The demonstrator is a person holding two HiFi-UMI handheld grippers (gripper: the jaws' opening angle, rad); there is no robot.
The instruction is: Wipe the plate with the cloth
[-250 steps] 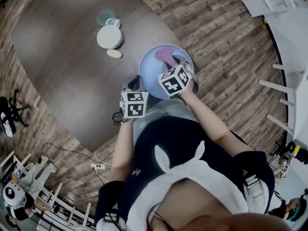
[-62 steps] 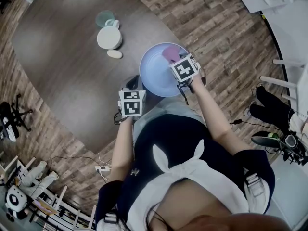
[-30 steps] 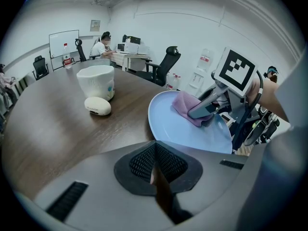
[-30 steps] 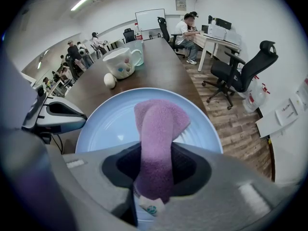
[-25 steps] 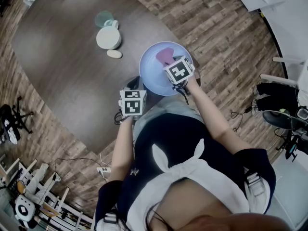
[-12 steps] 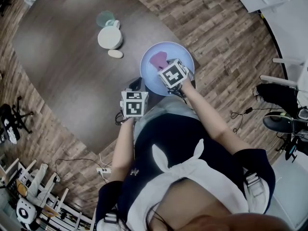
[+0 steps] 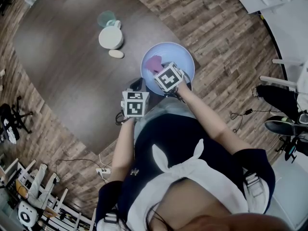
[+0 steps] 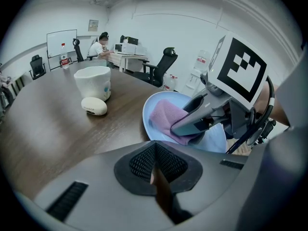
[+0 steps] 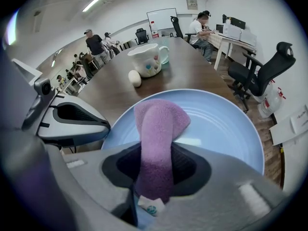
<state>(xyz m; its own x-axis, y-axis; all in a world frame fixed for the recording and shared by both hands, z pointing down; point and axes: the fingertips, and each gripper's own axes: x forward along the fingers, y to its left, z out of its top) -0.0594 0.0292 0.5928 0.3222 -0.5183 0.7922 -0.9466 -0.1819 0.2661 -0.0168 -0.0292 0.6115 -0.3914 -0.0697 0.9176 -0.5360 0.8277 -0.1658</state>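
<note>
The cloth, a purple terry one, lies draped on the left half of the pale blue plate, which sits just above the middle of the head view at the near edge of the dark round table. The right gripper reaches over the plate's lower rim, and its own view shows the jaws pinched on the cloth: one end is clamped between them with a small label poking out below, and the rest runs forward and folds down onto the plate. The left gripper sits at the plate's lower-left rim; its jaws are pressed together with nothing between them, their tips right at the rim, though contact cannot be made out. Toward the upper left of the head view, well apart from the plate, stand a white mug, a small white oval object just beside it, and a teal cup.
</note>
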